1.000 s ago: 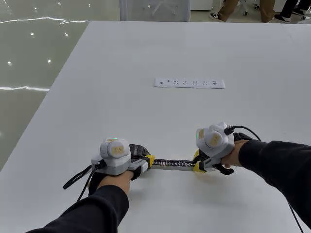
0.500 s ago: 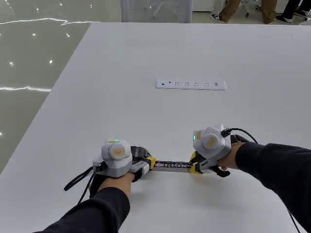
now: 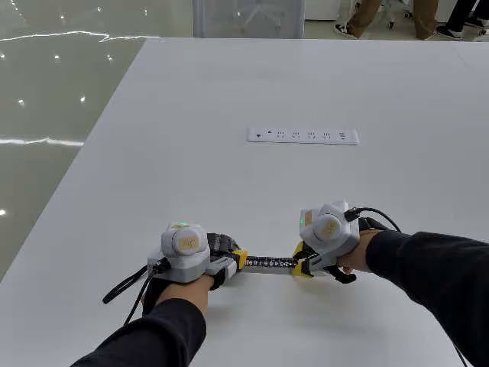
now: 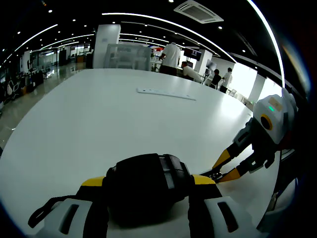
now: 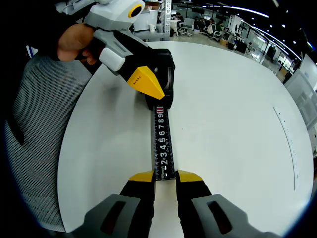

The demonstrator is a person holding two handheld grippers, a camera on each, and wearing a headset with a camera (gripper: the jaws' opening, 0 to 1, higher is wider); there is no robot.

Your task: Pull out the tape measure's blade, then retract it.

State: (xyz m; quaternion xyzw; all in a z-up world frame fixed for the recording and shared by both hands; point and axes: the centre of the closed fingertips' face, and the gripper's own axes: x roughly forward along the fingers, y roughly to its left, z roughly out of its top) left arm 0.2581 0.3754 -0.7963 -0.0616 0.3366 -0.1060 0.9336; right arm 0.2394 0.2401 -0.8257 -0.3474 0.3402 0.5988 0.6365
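Drawn in toward 9 o'clock since a second ago: right gripper (image 3: 294,269), clenched on the tip of the blade (image 3: 269,261), leaving less blade bared before the tape measure (image 3: 219,243), clamped in the left gripper (image 3: 233,258) at 6 o'clock on the table (image 3: 229,115). Feed the tip straight and slowly toward the tape measure's mouth, pinch firm, against snap-back or kinking. Legible on the blade: numerals 2 to 9, no brand.
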